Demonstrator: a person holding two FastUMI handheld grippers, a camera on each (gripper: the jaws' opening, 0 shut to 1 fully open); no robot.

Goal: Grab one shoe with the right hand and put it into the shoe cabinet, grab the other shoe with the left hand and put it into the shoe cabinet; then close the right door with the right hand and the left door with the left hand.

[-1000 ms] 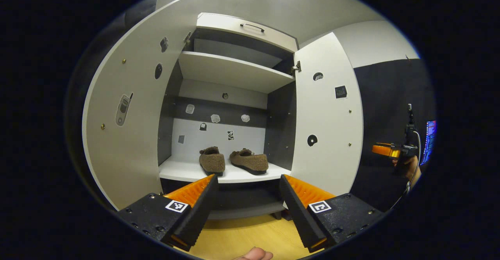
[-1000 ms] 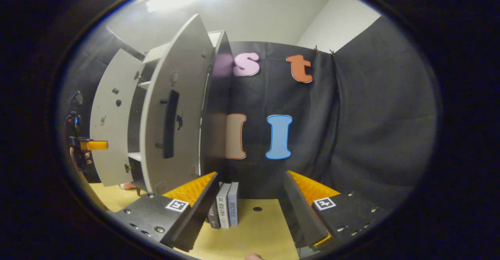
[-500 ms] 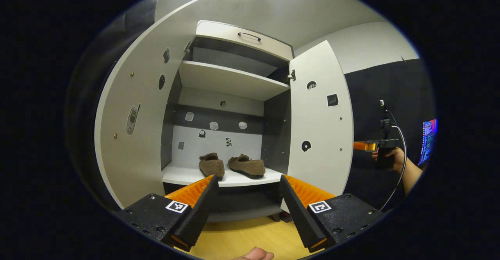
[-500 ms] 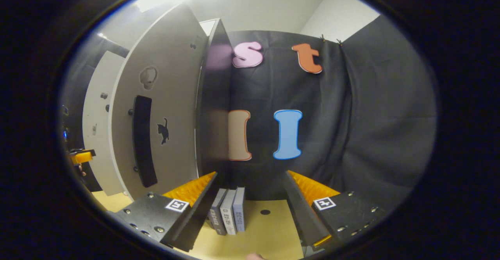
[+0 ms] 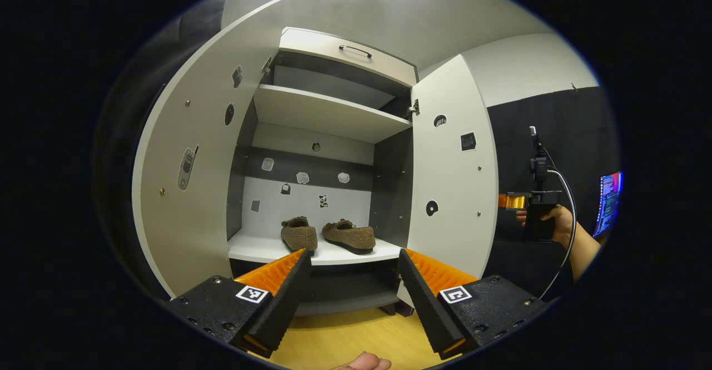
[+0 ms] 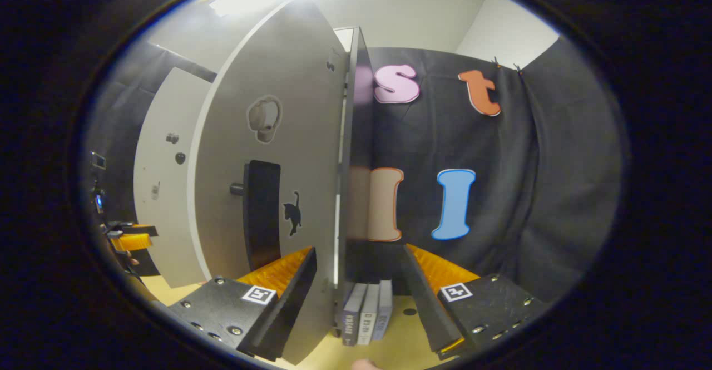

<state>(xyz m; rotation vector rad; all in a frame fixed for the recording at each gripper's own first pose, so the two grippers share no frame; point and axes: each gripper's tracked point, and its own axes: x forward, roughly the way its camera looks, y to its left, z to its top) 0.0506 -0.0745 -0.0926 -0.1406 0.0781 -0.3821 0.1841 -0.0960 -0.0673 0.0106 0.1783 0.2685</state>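
Two brown shoes [image 5: 328,235] sit side by side on the cabinet's white lower shelf [image 5: 250,247]. Three books [image 6: 366,320] stand upright on the wooden floor [image 6: 406,336].

Shoes: we count two brown fuzzy slip-ons, left shoe [image 5: 299,234] and right shoe [image 5: 350,235], side by side on the lower shelf.
Shoe cabinet [image 5: 328,111]: white, dark-sided, stickers on its back panel.
Left door [image 5: 192,164]: swung open.
Right door [image 5: 451,164]: open, black handle [image 6: 262,214] outside.
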